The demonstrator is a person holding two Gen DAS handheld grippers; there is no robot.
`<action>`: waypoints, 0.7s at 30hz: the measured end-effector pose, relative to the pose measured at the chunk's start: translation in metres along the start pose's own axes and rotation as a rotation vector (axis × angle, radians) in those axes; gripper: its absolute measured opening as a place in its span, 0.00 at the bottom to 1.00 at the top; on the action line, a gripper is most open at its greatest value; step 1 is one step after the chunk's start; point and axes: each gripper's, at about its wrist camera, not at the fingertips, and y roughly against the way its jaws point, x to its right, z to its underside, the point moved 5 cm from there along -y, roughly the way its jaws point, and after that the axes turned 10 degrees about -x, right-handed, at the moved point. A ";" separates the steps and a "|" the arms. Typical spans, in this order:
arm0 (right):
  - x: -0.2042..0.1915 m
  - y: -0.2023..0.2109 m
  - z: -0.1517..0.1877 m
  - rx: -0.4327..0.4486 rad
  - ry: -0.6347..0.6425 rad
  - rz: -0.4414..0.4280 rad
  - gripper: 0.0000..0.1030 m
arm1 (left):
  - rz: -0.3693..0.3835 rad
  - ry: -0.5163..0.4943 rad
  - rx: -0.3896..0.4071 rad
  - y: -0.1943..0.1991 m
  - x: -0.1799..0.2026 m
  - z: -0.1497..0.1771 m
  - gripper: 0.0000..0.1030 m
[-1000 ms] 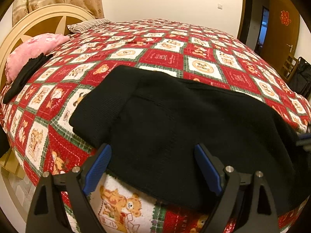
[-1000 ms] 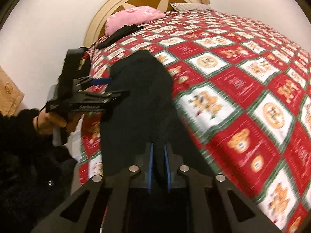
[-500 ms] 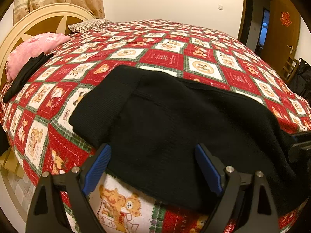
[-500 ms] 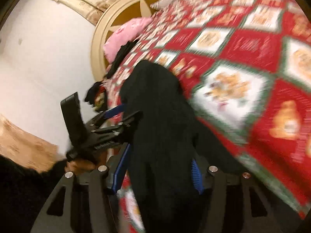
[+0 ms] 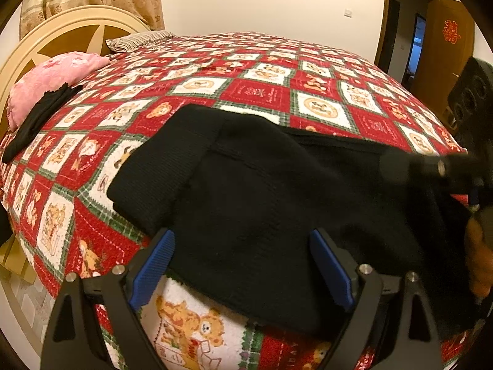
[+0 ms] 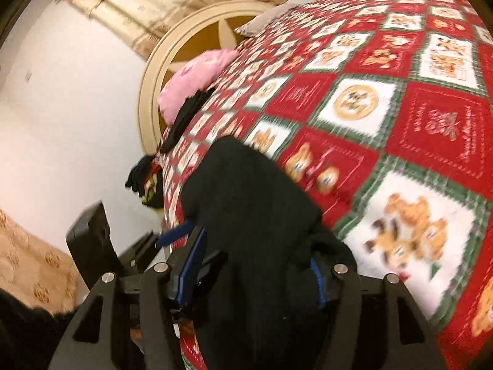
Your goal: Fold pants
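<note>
Pants [image 5: 262, 191] folded near quilt [image 5: 308, 92] edge; right gripper [image 6: 255, 274] jaws just opened astride cloth, left gripper [image 5: 243, 265] apart; next, regrasp.

Black pants [image 5: 262, 197], red-checked bear quilt [image 5: 255, 92]

We see both grippers as matte black frames: left gripper [image 5: 243, 265] and right gripper [image 6: 252, 269] each carry ribbed blue pads [image 5: 152, 266] and round silver screws [image 5: 366, 268]. Black fuzzy sleeve [image 6: 21, 333] at the edge.
</note>
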 end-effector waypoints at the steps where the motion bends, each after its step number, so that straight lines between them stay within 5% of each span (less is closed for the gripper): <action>1: 0.006 0.005 -0.002 0.014 -0.023 -0.010 0.59 | 0.001 -0.001 0.001 0.000 0.000 0.000 0.90; 7: 0.040 0.038 -0.022 0.060 -0.158 -0.142 0.54 | 0.013 -0.006 -0.006 -0.002 -0.003 -0.001 0.92; 10: 0.063 0.038 -0.032 -0.021 -0.234 -0.190 0.50 | 0.013 -0.009 -0.010 -0.003 -0.002 -0.003 0.92; 13: 0.075 0.036 -0.030 -0.141 -0.225 -0.181 0.35 | 0.012 -0.010 -0.010 -0.004 -0.003 -0.003 0.92; 15: 0.079 0.049 -0.030 -0.154 -0.198 -0.114 0.34 | 0.016 -0.012 -0.012 -0.004 -0.004 -0.003 0.92; 19: 0.075 0.114 -0.023 0.022 -0.086 0.301 0.36 | 0.015 -0.011 -0.013 -0.005 -0.004 -0.003 0.93; 21: 0.050 0.126 -0.007 0.056 -0.009 0.306 0.35 | 0.014 -0.009 -0.014 -0.004 -0.004 -0.003 0.93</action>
